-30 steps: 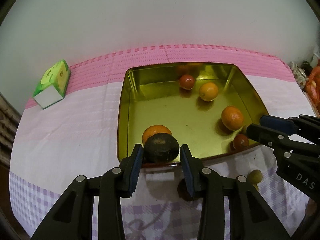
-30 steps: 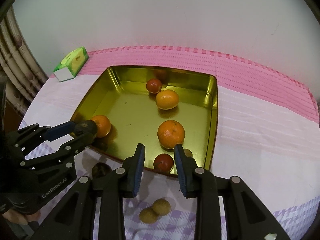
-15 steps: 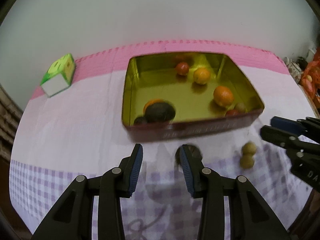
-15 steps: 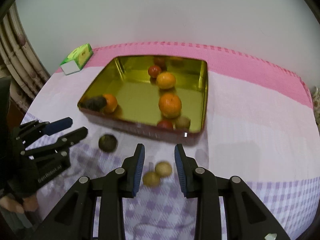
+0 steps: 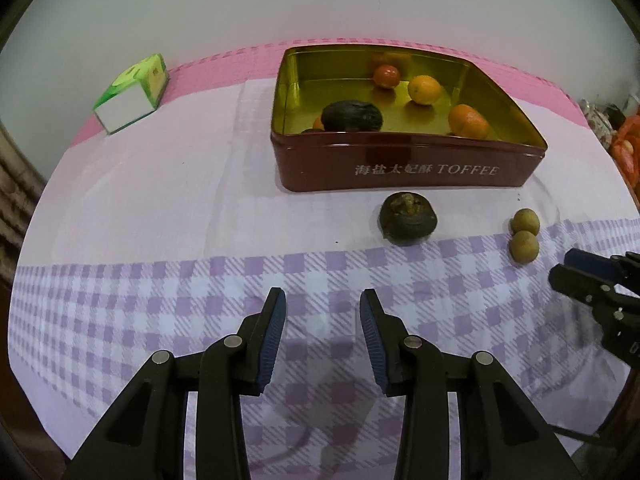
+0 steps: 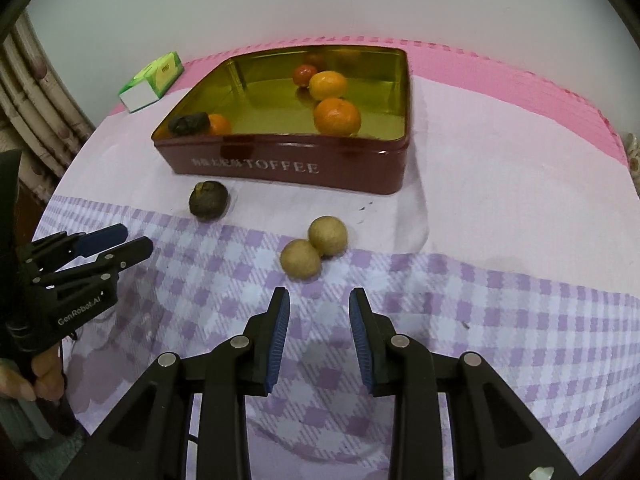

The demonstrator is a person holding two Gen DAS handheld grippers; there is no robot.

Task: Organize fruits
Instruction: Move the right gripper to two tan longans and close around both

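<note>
A dark red toffee tin (image 5: pixel 400 168) with a gold inside holds two oranges (image 5: pixel 468 121), a yellow-orange fruit (image 5: pixel 424 89), a red fruit (image 5: pixel 386 76) and a dark fruit (image 5: pixel 351 116). On the cloth in front of it lie another dark round fruit (image 5: pixel 408 218) (image 6: pixel 209 201) and two small tan fruits (image 6: pixel 328 236) (image 6: pixel 300 258), touching each other. My left gripper (image 5: pixel 320 300) hovers over the checked cloth, narrowly open and empty, short of the dark fruit. My right gripper (image 6: pixel 319 296) is also narrowly open and empty, just short of the tan fruits.
A green and white box (image 5: pixel 132 92) lies at the back left, near the wall. The table is covered by a pink, white and purple-checked cloth (image 5: pixel 160 208). A hand holds the left gripper at the left edge of the right wrist view.
Both grippers have drawn back from the tin toward the table's near side. The dark fruit seen between the left fingers now lies in the tin, next to an orange.
</note>
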